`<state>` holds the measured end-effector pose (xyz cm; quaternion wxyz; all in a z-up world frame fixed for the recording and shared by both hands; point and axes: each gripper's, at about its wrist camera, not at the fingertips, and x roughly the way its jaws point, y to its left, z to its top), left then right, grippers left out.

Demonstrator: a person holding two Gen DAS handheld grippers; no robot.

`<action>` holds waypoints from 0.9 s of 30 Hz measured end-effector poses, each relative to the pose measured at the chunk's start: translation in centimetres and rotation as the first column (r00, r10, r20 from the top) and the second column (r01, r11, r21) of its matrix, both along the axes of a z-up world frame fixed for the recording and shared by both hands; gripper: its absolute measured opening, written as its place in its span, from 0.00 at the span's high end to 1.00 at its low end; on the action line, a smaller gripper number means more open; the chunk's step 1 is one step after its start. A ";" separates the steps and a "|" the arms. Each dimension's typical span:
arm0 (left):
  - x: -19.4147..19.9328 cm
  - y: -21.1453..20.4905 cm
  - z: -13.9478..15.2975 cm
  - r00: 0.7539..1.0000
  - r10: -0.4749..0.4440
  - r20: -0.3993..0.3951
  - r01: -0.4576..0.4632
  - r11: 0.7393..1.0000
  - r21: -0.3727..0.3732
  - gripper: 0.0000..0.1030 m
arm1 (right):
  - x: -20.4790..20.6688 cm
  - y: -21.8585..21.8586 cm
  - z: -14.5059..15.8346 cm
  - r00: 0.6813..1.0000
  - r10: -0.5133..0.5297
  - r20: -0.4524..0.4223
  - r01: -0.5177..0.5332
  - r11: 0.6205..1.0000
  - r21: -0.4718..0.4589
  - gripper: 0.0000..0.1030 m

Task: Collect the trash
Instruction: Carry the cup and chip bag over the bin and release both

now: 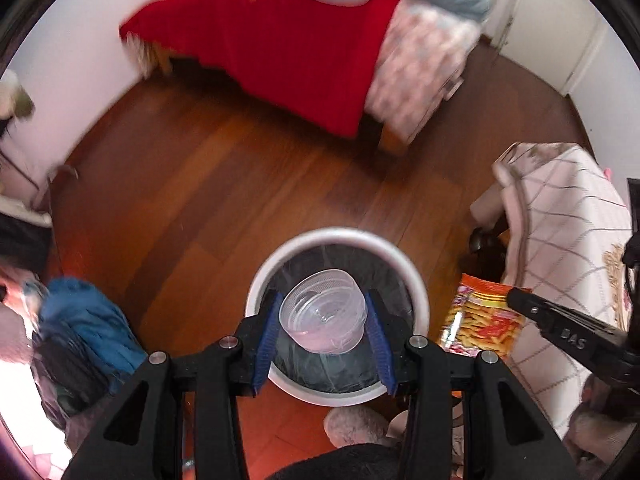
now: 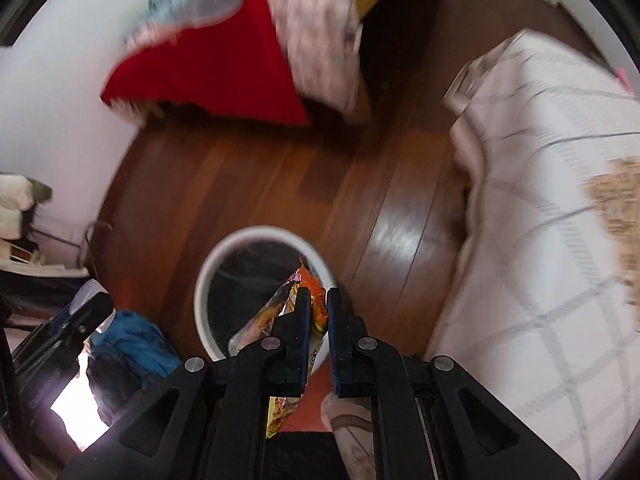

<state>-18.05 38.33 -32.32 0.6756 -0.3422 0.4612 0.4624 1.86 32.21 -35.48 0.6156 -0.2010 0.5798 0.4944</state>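
Bin (image 1: 416,280), white with dark liner, lies directly below my left gripper (image 1: 324,320) at lower centre of the frame; its mouth opens upward. My left jaws pinch a clear plastic cup (image 1: 324,312), mouth up, over that opening. My right gripper (image 2: 318,308) is pressed on a flat orange snack wrapper (image 2: 280,308), over the bin's right rim (image 2: 320,260).

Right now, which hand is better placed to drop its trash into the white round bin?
Left, probably. The left gripper holds the clear plastic cup directly over the bin opening. The right gripper pinches the orange snack bag near the bin's rim.
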 end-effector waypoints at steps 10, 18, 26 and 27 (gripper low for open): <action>-2.4 3.1 -8.2 0.998 0.057 0.010 -0.053 0.964 -0.261 0.55 | -2.5 6.1 -10.6 0.995 0.037 -0.088 -0.054 0.980 -0.191 0.85; -3.5 2.9 -7.9 0.996 0.086 -0.033 -0.091 0.964 -0.250 0.02 | -4.2 5.1 -10.8 0.991 0.119 -0.065 -0.131 0.965 -0.226 0.06; -5.1 1.1 -4.8 0.994 0.100 -0.053 -0.107 0.983 -0.151 0.02 | -6.0 2.3 -8.2 0.972 0.234 0.020 -0.221 0.942 -0.254 0.00; -5.1 0.7 -4.4 0.994 0.100 -0.050 -0.106 0.984 -0.143 0.02 | -6.3 1.8 -7.8 0.970 0.240 0.024 -0.226 0.941 -0.253 0.00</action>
